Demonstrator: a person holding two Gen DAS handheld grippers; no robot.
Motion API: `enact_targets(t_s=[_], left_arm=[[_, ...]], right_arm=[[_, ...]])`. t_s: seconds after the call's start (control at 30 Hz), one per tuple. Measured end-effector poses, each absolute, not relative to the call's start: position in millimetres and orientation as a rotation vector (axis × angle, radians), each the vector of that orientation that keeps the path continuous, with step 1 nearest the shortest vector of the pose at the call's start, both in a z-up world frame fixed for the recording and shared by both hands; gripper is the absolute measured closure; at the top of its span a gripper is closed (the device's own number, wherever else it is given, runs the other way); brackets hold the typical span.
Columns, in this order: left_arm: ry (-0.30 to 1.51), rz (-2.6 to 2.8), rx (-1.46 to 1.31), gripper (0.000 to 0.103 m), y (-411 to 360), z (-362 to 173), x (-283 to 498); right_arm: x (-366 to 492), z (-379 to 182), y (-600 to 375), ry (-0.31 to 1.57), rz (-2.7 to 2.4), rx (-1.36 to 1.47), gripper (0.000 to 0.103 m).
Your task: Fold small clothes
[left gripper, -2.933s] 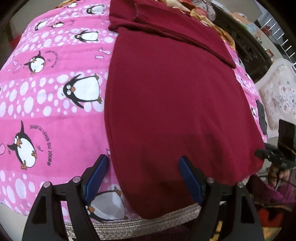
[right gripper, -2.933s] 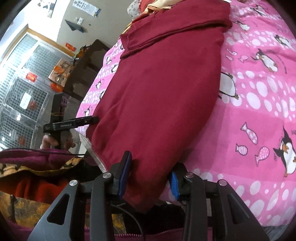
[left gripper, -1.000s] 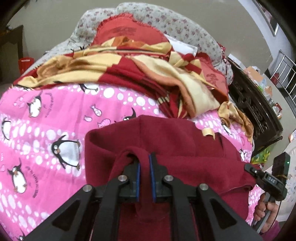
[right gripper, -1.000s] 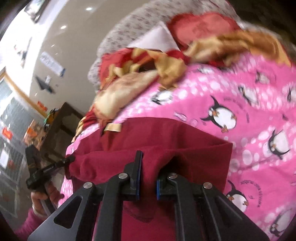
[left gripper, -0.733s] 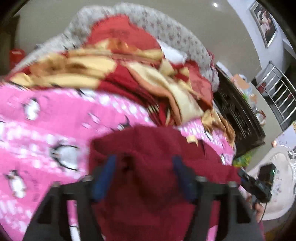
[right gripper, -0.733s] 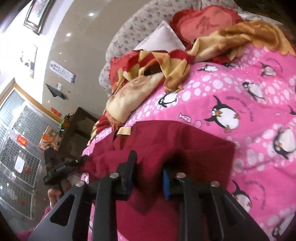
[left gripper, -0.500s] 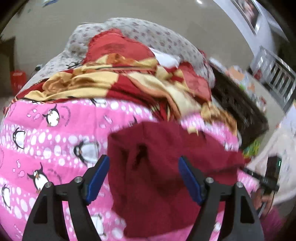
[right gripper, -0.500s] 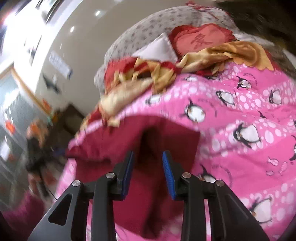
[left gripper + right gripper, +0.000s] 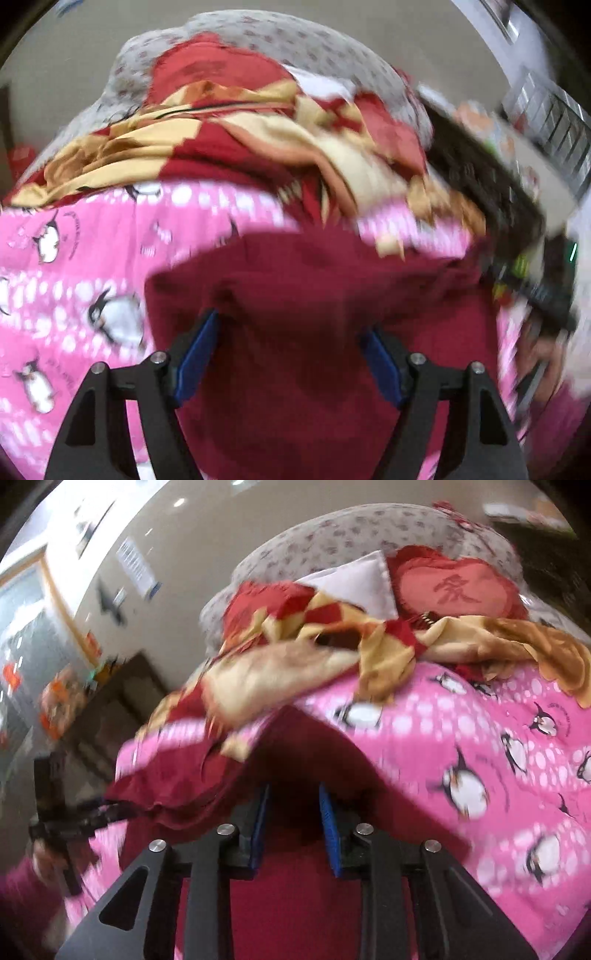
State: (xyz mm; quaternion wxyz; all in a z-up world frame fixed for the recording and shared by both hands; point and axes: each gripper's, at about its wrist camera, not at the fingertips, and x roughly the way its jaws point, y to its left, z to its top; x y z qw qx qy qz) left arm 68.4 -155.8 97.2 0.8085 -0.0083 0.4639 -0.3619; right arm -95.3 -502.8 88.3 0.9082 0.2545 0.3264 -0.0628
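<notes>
Maroon garment (image 9: 314, 295) lies on pink penguin bedspread (image 9: 74, 240); left hand-held gripper (image 9: 288, 354) and right hand-held gripper (image 9: 295, 827) both released.

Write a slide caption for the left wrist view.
Open left hand-held gripper above the folded maroon garment on the pink penguin blanket.

A home bedroom; penguin-print bedspread (image 9: 480, 746), heart cushion (image 9: 454, 590), rumpled blanket (image 9: 229, 147).
</notes>
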Motion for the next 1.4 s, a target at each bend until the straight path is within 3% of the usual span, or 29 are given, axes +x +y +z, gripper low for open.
enact_targets(t_s=[0.23,0.4,0.53,0.6,0.93,1.13,1.4], left_arm=[[1.100,-0.640,-0.169,0.027,-150,82,109],[1.022,-0.648,-0.047,0.026,-134,93,77],[1.017,-0.579,0.020,0.026,-127,82,53],[1.055,-0.561,0.016,0.026,-122,73,45],[1.059,-0.518,0.003,0.026,-80,65,5],[1.107,-0.465,0.042,0.026,-75,42,-3],[1.096,-0.464,0.039,0.026,-73,41,-8]], right_arm=[[-68,59,-525,0.771,-0.248,0.615,0.074],[-113,86,-504,0.671,-0.236,0.516,0.074],[-100,52,-494,0.853,-0.260,0.444,0.074],[-99,46,-499,0.829,-0.265,0.473,0.074],[-173,87,-458,0.805,-0.239,0.399,0.073],[-190,36,-426,0.985,-0.196,0.333,0.074],[-168,93,-394,0.898,-0.132,0.285,0.072]])
